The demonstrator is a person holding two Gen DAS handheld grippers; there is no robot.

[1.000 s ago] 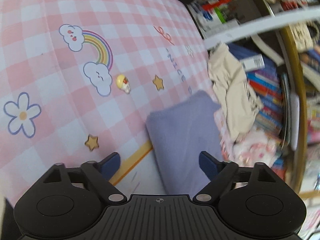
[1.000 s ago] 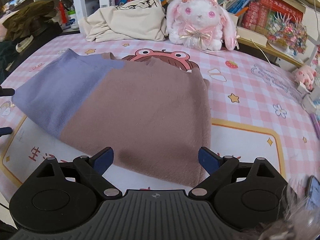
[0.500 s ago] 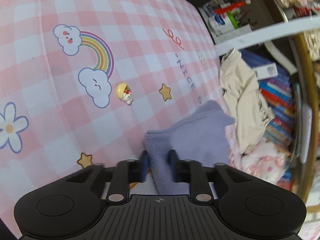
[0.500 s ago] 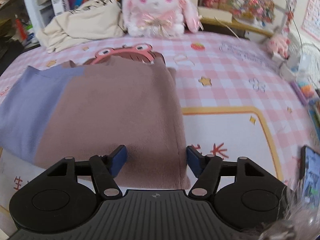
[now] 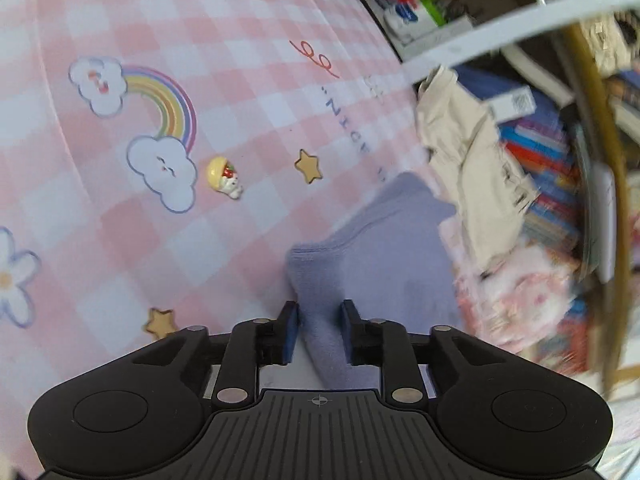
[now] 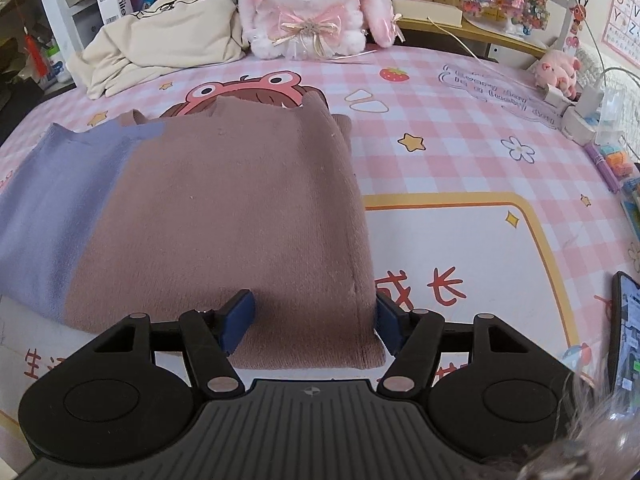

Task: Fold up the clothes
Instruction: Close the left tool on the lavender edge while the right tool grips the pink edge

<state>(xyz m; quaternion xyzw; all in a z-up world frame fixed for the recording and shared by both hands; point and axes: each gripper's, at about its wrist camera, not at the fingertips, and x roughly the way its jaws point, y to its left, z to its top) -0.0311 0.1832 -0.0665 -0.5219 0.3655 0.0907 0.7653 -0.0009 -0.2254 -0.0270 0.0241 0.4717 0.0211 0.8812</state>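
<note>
my left gripper [image 5: 319, 333] is clenched on the lilac end of the sweater [image 5: 372, 256] at lower centre. my right gripper [image 6: 311, 322] is spread wide, straddling its brown corner [image 6: 240, 216], not gripping.

pink checked table cover [image 6: 460, 128] under folded brown-and-lilac sweater [image 6: 224, 216], cream garment [image 6: 168, 40], plush bunny [image 6: 308, 8], phone [image 6: 626, 332]

Bright, even indoor light — soft shadows only. Both views bulge with fisheye curve, dark at the corners. The left view's bookshelf [image 5: 560, 168] smears with motion blur; the right view stays sharp.
</note>
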